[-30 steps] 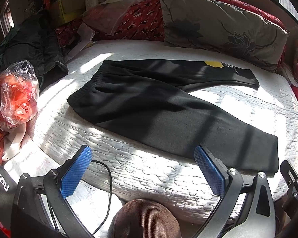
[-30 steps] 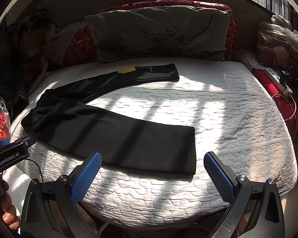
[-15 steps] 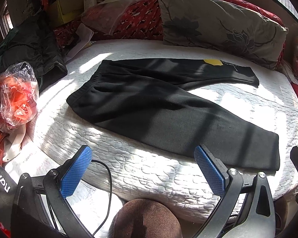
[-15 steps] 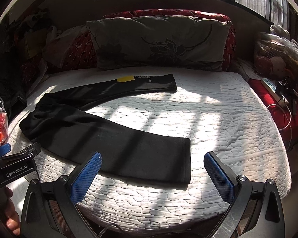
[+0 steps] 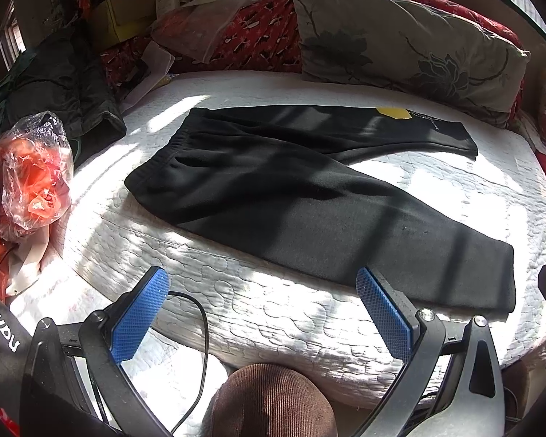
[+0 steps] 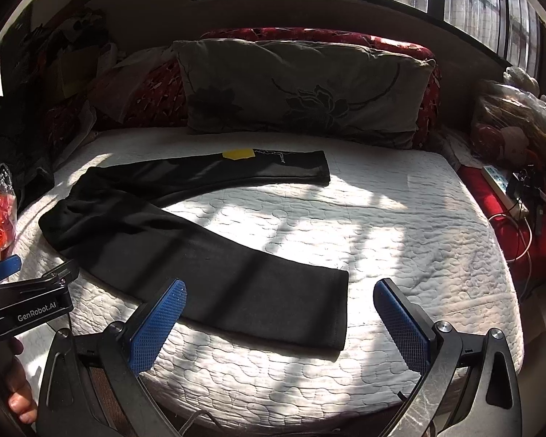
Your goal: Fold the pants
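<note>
A pair of black fleece pants (image 5: 309, 196) is seen spread flat on a white quilted bed (image 5: 258, 302), ahead of both tools. The left tool (image 5: 262, 313) is held wide open, nothing between its blue ribbed pads (image 5: 140, 315), and is poised short of the bed's near edge. The elastic waistband (image 5: 163, 153) lies ahead of it and to its left; the nearer leg runs across to its right, where the hem (image 5: 509, 276) ends just beyond the right-hand pad.

The right tool (image 6: 278, 324) is likewise held wide open and empty. The nearer leg's hem (image 6: 342, 309) lies directly ahead between its two pads, apart from them. The farther leg (image 6: 236, 171) stretches away toward a grey flower-printed pillow (image 6: 302, 91) and carries a small yellow patch (image 6: 238, 153), possibly a label. Whether any pad touches the quilt cannot be told.

Far to the left tool's left, a clear plastic bag of orange items (image 5: 31, 171) is seen. A black cable (image 5: 200, 331) trails below the left tool.
</note>
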`<state>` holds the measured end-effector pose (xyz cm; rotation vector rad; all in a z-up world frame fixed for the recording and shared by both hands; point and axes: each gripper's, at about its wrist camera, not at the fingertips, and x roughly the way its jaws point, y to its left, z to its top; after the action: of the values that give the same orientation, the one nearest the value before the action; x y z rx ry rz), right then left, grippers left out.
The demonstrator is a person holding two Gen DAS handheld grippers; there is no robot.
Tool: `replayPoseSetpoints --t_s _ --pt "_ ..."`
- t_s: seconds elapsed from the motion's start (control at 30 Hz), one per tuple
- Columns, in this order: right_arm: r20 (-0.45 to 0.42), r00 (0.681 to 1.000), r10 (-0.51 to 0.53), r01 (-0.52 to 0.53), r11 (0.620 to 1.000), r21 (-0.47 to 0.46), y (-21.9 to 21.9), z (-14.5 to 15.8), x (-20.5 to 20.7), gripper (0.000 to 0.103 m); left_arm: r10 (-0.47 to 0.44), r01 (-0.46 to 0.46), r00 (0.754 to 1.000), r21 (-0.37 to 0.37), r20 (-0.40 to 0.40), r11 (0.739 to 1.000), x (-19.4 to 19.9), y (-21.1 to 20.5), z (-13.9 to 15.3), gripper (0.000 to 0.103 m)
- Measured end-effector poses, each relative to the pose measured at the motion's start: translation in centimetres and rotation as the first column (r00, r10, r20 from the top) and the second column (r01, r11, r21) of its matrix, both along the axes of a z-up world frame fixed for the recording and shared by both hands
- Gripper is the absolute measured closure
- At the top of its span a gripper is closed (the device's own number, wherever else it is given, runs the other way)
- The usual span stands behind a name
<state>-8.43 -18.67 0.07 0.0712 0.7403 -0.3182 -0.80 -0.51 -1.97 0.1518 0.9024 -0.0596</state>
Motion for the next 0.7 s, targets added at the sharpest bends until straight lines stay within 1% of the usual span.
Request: replayPoseSetpoints --t_s 0.5,0.7 --pt "-0.023 1.0 0.002 -0.002 1.0 0.017 -0.2 -0.5 0.1 0.0 -0.003 0.003 1.0 -0.005 -0.006 1.0 0.1 0.1 -0.1 0.0" --pt "-0.046 0.999 -0.009 0.012 0.999 0.05 -1.0 -0.9 0.8 0.0 0.007 -0.007 1.0 -0.022 -0.016 1.0 1.0 0.5 -0.2 0.0"
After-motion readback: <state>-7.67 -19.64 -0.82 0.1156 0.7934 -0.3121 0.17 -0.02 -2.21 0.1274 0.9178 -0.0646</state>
